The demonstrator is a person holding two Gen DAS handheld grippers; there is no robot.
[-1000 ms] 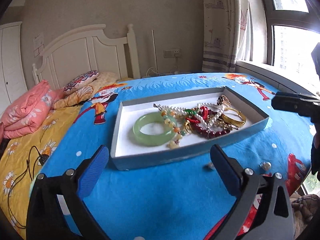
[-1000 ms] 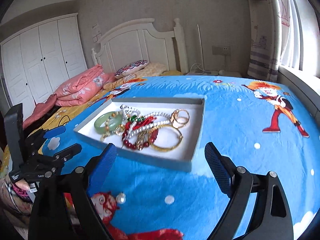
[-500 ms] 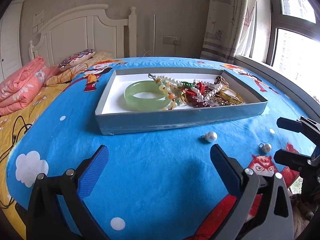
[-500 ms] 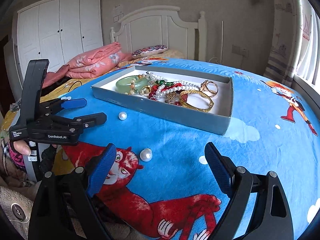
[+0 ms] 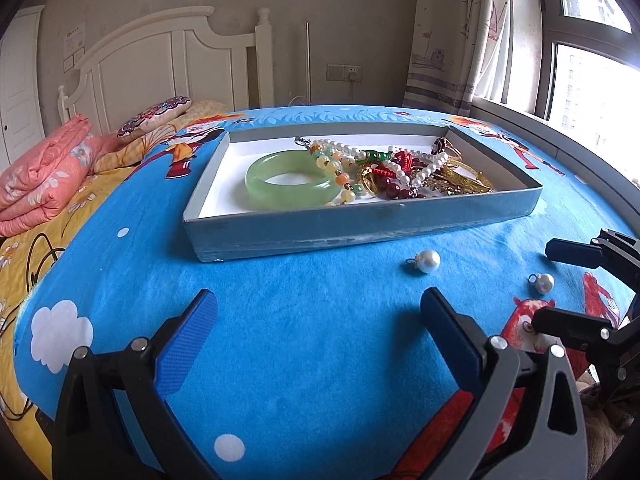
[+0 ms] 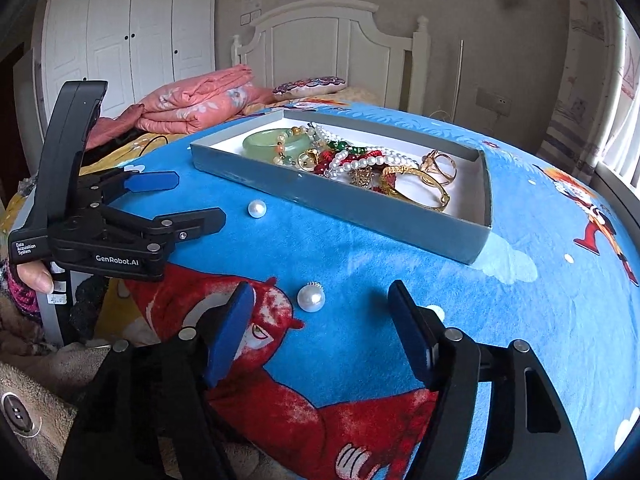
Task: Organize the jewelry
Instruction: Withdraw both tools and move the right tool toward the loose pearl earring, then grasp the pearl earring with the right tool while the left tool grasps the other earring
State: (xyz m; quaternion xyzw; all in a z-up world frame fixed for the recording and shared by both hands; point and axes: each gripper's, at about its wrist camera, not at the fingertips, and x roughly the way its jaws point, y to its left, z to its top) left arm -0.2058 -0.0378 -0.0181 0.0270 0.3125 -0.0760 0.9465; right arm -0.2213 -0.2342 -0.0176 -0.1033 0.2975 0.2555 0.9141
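Right hand-held gripper (image 6: 320,320): jaws just closing, half-spread, pearl earring (image 6: 311,298) on bed (image 6: 360,256) just ahead, untouched. Left hand-held gripper (image 5: 320,328): spread wide, empty. Tray (image 5: 360,230): jade bangle (image 5: 290,180), bead strands, gold bangle (image 6: 416,188).

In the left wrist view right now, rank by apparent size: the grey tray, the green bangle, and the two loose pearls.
1. Grey tray
2. Green bangle
3. Pearl nearer the tray and pearl further right: look alike, not ranked.
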